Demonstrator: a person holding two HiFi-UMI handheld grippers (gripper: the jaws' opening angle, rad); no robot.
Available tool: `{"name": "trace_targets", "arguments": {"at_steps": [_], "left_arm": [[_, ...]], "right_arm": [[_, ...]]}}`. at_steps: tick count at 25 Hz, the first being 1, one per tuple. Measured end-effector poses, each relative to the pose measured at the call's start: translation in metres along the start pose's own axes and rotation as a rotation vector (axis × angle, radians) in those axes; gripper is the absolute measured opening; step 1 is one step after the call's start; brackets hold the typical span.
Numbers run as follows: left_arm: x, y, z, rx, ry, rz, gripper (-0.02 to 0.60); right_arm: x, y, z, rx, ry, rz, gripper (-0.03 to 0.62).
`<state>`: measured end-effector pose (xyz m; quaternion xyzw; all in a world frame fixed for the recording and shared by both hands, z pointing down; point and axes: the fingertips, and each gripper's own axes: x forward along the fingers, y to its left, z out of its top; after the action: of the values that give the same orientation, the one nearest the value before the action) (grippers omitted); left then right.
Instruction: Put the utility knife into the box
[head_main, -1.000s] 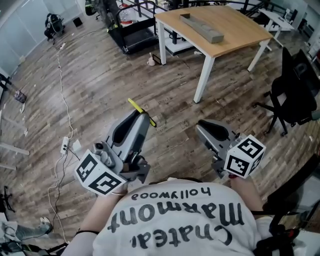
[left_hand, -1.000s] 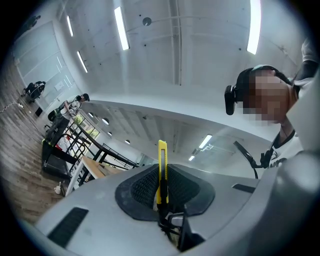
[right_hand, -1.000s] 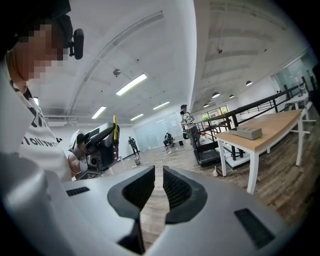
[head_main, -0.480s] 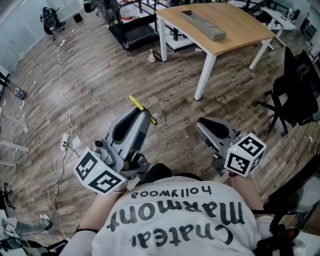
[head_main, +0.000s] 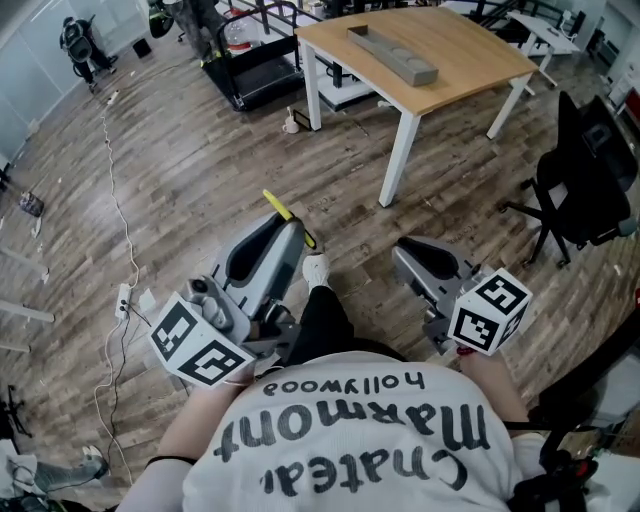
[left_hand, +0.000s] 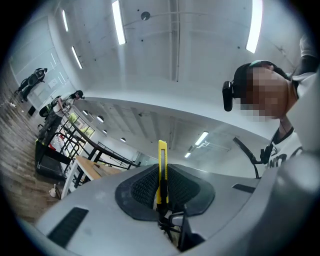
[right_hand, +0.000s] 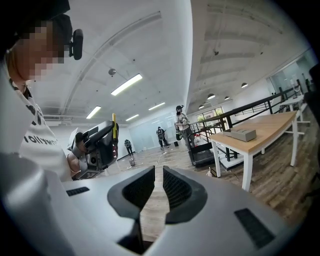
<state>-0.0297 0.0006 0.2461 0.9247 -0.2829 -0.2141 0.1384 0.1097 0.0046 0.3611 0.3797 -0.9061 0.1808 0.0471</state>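
A: What is the left gripper (head_main: 283, 232) doing, nearest the person's chest?

B: It is clamping the utility knife (head_main: 284, 211). In the left gripper view the yellow knife is standing upright between the two dark pads (left_hand: 141, 189), and its end is sticking out past the jaw tips.

A: And the right gripper (head_main: 408, 256)?

B: It is hanging level with the left one, well apart from it. In the right gripper view its jaws are standing a narrow gap apart, with only floor showing through and nothing between them.

A: What is lying below them?

B: A white shoe (head_main: 316, 268) is stepping onto the wood-plank floor (head_main: 190, 190) between the two grippers, and a white cable (head_main: 122, 215) is trailing off to the left.

A: So the knife is nowhere near the box?

B: Right. The long grey box (head_main: 392, 55) is sitting far ahead on the wooden surface (head_main: 470, 60) with white legs, well apart from the knife. A black office chair (head_main: 585, 180) is standing to the right of that surface.
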Motion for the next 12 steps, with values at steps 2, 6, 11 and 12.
{"name": "trace_targets", "arguments": {"at_steps": [2,6,11,12], "left_arm": [[0.008,0.003,0.001,0.004,0.001,-0.020,0.051],[0.022,0.013,0.004,0.006,0.004,-0.051,0.051],[0.042,0.044,0.007,-0.002,0.010,-0.057,0.051],[0.047,0.051,0.007,0.002,0.017,-0.059,0.051]], "right_arm": [[0.000,-0.006,0.002,0.002,-0.005,-0.016,0.054],[0.006,-0.023,0.006,0.008,-0.009,-0.046,0.054],[0.031,-0.042,0.017,0.026,-0.006,-0.048,0.054],[0.036,-0.046,0.019,0.028,-0.007,-0.046,0.054]]}}
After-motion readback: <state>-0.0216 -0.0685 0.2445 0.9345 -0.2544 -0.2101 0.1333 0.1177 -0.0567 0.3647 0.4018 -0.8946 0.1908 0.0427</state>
